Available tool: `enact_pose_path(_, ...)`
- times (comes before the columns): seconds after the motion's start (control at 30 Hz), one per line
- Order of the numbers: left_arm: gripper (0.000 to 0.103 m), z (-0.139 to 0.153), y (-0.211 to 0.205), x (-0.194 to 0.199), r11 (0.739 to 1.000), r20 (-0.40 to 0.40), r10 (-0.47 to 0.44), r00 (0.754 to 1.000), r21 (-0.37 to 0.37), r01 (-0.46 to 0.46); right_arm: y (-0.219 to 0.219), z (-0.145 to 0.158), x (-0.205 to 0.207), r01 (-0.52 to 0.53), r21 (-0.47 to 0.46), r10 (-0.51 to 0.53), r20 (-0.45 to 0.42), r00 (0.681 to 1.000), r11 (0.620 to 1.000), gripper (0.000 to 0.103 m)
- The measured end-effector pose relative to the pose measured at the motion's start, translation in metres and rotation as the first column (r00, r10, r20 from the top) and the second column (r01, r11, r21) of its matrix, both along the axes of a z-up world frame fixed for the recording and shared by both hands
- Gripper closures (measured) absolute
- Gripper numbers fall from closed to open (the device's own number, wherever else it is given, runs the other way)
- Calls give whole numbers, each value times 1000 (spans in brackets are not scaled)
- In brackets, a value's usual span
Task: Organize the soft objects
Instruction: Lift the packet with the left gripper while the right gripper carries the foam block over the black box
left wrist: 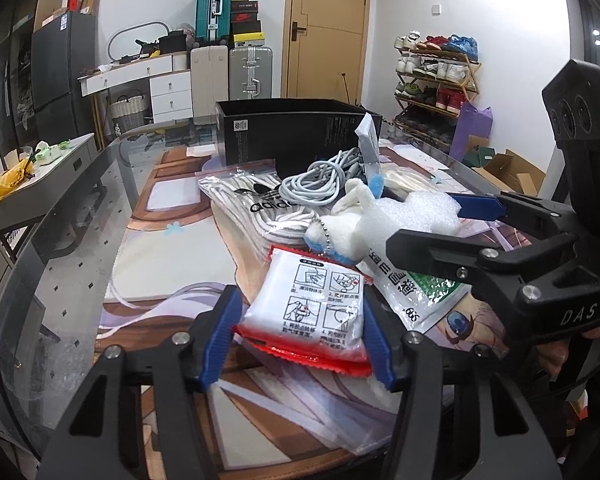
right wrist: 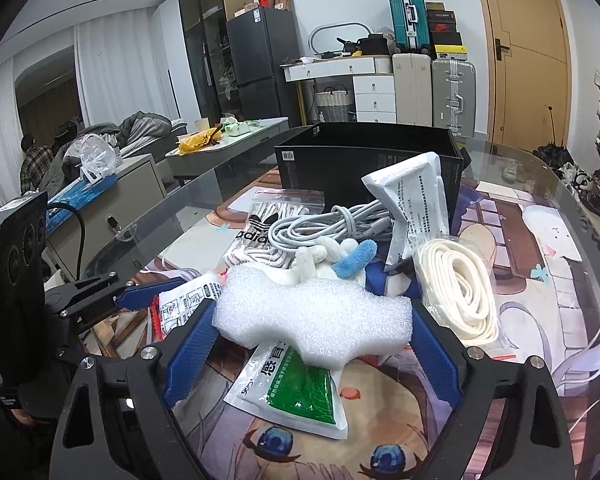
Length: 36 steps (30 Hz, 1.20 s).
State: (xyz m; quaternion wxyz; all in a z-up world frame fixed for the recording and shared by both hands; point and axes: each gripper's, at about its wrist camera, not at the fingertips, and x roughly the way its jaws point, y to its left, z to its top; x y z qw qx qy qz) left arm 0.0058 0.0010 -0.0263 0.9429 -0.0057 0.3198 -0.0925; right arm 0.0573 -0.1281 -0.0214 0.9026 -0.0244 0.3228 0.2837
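Left claw [left wrist: 300, 334]: blue pads pressed on both sides of the red-edged white packet [left wrist: 312, 312], which sits on the desk [left wrist: 60, 280]. Right claw [right wrist: 314, 344]: wide, foam piece [right wrist: 312, 316] between the pads, contact unclear.

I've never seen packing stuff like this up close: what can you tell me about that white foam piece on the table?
The white foam piece is a wavy-edged slab with a fine, bubbly surface, soft-looking. It lies flat on the pile, resting over a green-and-white sachet, next to a white plush toy. The right claw straddles it, blue pads at either side.
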Motion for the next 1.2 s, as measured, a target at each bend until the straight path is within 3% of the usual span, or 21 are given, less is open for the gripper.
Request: enact_pose_path(1.2,46,45,16,3,998,125,43,991,-50,-37,-28,33,-12,57,52,-62,98,993,997,10)
